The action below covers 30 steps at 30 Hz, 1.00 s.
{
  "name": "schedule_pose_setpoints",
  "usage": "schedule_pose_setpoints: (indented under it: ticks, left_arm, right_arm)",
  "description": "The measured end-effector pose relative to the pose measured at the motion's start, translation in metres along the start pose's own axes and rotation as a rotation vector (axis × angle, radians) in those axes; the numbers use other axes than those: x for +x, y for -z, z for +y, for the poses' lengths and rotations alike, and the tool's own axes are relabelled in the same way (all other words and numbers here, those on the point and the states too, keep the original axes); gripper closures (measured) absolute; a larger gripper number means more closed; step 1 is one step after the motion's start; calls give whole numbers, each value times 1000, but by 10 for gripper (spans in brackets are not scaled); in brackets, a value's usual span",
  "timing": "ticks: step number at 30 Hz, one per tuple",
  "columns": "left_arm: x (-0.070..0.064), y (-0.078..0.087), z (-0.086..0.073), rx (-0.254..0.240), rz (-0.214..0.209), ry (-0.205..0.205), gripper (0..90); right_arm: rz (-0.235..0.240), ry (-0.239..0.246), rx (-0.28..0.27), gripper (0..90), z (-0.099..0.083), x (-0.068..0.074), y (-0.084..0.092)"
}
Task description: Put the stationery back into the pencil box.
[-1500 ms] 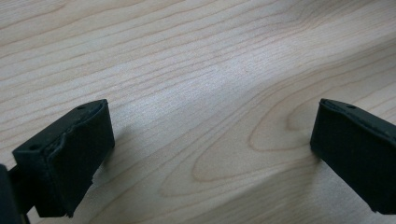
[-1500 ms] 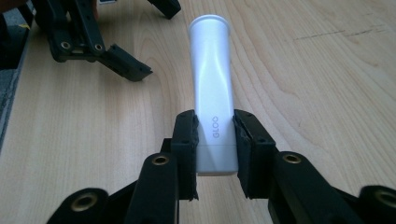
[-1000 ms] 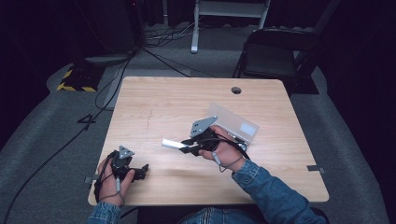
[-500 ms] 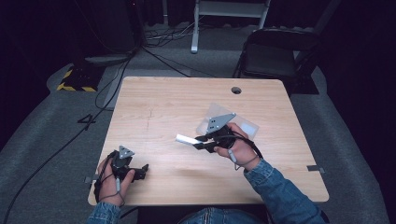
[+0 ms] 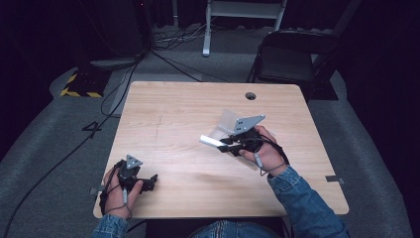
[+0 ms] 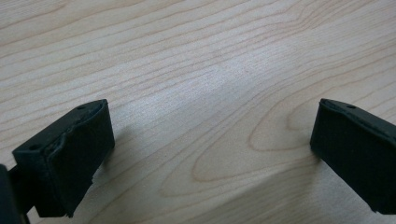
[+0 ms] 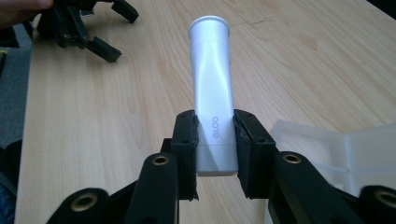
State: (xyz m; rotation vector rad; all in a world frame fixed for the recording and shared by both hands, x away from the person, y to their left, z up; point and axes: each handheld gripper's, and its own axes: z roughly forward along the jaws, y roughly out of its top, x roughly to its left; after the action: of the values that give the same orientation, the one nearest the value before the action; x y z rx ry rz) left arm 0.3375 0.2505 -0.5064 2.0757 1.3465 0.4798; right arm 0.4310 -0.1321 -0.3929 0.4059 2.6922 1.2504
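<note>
Holding: right gripper [image 7: 215,140] clamps a white glue stick [image 7: 212,88] marked "GLOO" near its base, jaws pressed on both sides, so the stick juts forward past the tips.
Glue stick location: in the air over the middle-right of the wooden table [image 5: 183,104], pointing left in the high view [image 5: 212,141].
Why held so: gripping low on the tube leaves the capped end free, which looks suited to handing it across or setting it down.
Case: an open clear plastic box [image 7: 345,149] lies on the table just right of the gripper, probably where the stick belongs.
Right hand pose: hand [image 5: 262,151] wrapped over the handle, forearm in a denim sleeve coming from the near right edge, gripper level.
Left gripper [image 6: 210,154]: jaws stand wide apart with nothing between them, only bare wood below.
Left hand pose: hand [image 5: 119,191] at the near left corner, resting low on the table.
</note>
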Motion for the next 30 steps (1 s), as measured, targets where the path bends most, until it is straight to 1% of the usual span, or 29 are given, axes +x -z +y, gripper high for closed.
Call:
schedule_pose_setpoints:
  ticks: [4,5,8,10,14,19,23,28,30]
  left_arm:
    - [0,0,0,0,0,0,0]
    - [0,0,0,0,0,0,0]
    - [0,0,0,0,0,0,0]
    - [0,0,0,0,1,0,0]
    - [0,0,0,0,0,0,0]
    - [0,0,0,0,0,0,0]
    - [0,0,0,0,0,0,0]
    - [0,0,0,0,0,0,0]
    - [0,0,0,0,0,0,0]
  right_arm:
    - [-7,-3,5,718,-3,-4,3]
    - [-18,-3,14,718,-6,-8,5]
    - [-26,-15,17,718,-10,-14,9]
    - [-39,-13,24,718,-12,-17,11]
    - [-56,-27,38,718,-18,-25,13]
    - [-82,-43,65,718,-25,-34,12]
    - [-108,-59,97,718,-32,-41,10]
    - [-121,-76,131,718,-40,-48,5]
    - [-118,-86,145,718,-43,-51,3]
